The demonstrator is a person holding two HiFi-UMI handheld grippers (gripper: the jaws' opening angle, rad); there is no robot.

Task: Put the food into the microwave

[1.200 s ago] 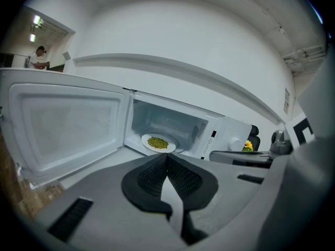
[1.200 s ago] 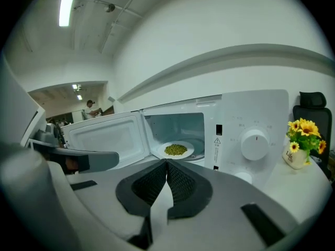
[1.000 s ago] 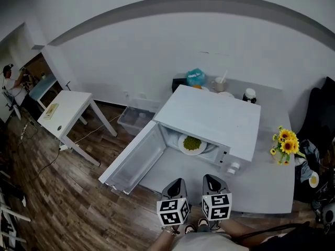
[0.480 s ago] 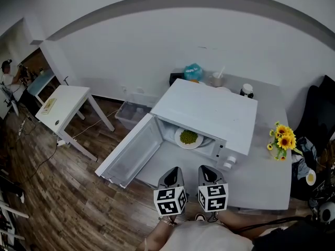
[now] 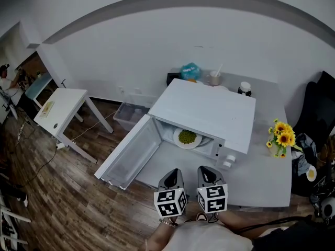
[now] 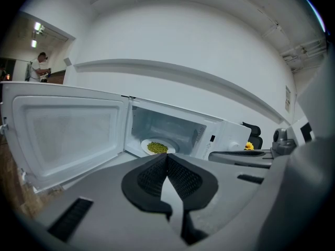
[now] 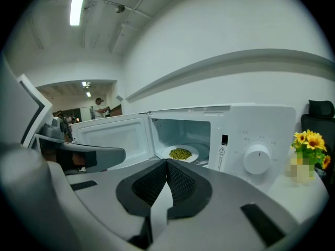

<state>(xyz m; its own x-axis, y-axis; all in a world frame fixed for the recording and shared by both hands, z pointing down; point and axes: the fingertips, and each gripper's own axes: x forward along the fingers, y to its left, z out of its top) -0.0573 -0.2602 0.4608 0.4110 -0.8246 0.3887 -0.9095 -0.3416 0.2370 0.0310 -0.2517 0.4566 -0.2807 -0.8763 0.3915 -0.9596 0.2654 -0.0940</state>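
A white microwave (image 5: pixel 209 111) stands on the grey table with its door (image 5: pixel 128 153) swung fully open to the left. Inside it sits a white plate of green food (image 5: pixel 187 137), also seen in the left gripper view (image 6: pixel 156 147) and the right gripper view (image 7: pixel 180 153). My left gripper (image 5: pixel 172 179) and right gripper (image 5: pixel 208 175) hang side by side near the table's front edge, well short of the microwave. Both are shut with nothing between the jaws. The left gripper (image 6: pixel 167 157) and right gripper (image 7: pixel 167 163) both point at the open cavity.
A pot of sunflowers (image 5: pixel 281 137) stands right of the microwave. Cups and a teal bag (image 5: pixel 191 72) sit behind it. A small white table (image 5: pixel 60 109) and a clear bin (image 5: pixel 130 115) are on the wooden floor to the left. A black chair (image 5: pixel 319 114) is at right.
The view has shifted slightly; both grippers sit a little lower and closer to me than a second ago. The plate stays inside the microwave and the door stays open.
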